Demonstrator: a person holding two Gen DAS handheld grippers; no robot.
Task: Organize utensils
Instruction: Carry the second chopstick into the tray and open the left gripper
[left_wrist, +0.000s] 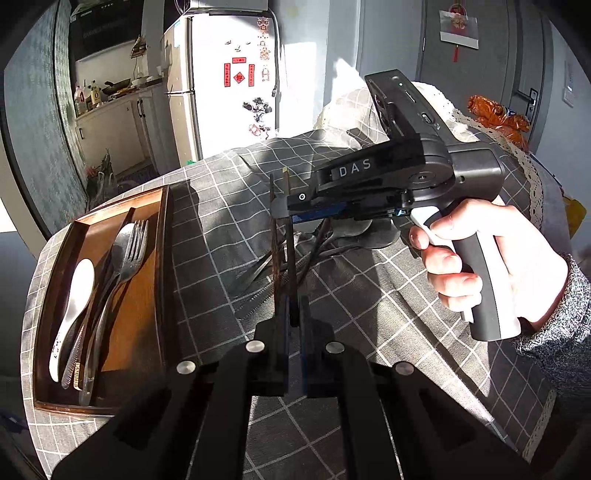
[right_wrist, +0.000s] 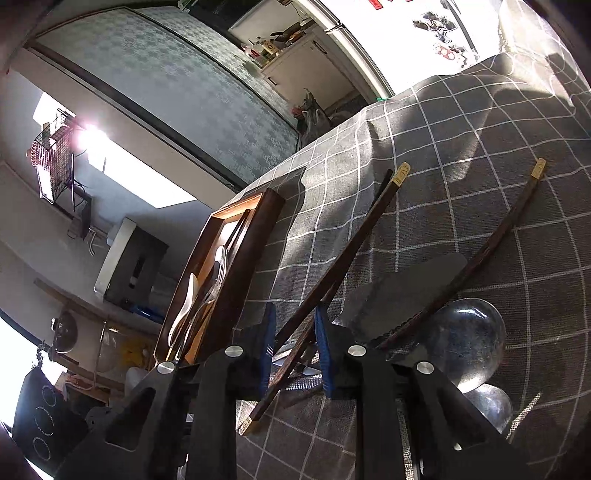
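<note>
A dark wooden tray lies at the table's left with a white spoon, a fork and other utensils in it. My left gripper is shut on the lower end of a dark chopstick that stands upright. My right gripper comes in from the right and grips chopsticks near their top. In the right wrist view my right gripper is shut on a dark chopstick. Another chopstick lies on the cloth. The tray shows to its left.
A grey checked cloth covers the table. Metal spoons and other utensils lie in a pile under the grippers. A fridge stands behind the table. An orange bag sits at the far right.
</note>
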